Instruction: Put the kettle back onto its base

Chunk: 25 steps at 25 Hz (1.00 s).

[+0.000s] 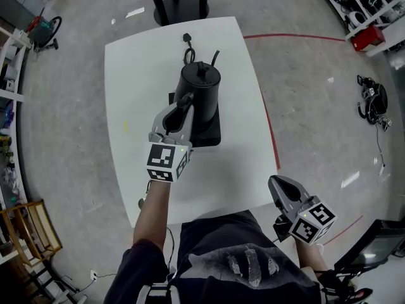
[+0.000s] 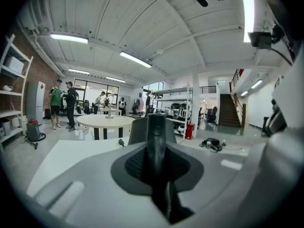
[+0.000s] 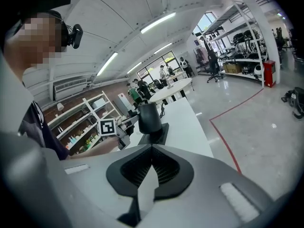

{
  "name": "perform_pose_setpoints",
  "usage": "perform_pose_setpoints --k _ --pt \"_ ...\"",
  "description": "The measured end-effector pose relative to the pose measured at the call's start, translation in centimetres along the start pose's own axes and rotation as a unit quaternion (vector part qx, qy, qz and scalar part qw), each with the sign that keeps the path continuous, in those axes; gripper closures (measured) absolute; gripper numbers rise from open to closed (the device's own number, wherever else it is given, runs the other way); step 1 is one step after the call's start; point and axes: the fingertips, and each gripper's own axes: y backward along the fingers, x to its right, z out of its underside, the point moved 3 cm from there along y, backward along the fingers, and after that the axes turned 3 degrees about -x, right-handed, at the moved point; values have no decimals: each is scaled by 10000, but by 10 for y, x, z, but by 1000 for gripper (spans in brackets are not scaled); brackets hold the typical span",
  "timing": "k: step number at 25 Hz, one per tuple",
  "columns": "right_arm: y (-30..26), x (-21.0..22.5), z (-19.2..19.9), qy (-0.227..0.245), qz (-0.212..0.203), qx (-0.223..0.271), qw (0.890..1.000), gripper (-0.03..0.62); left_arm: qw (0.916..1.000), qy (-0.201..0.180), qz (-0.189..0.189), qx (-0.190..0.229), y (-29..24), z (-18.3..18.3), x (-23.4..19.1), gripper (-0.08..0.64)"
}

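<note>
White table (image 1: 126, 75), seen from the head view. From 7 o'clock the left gripper (image 1: 182, 101) reaches in, fingers clamped on the handle of the black kettle (image 1: 201, 84). The kettle is upright, a little toward 12 o'clock from the table's centre, over the far end of its flat black base (image 1: 212, 132). Cannot tell whether it is seated. A plug (image 1: 188, 38) lies by the 12 o'clock edge. Off the 5 o'clock corner hangs the right gripper (image 1: 276, 182), fingers together, nothing between them.
</note>
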Motion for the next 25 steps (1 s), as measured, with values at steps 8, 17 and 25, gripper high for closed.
perform_pose_setpoints --k 8,17,25 --pt "-6 -7 -1 149 -81 -53 9998 592 9999 -103 2 93 16 12 7 512" --pt "-11 -11 2 210 -163 -119 9996 592 9999 -113 2 131 25 20 7 512" --pt "-13 -9 5 207 -145 -54 9997 592 9998 -215 5 36 31 34 10 511"
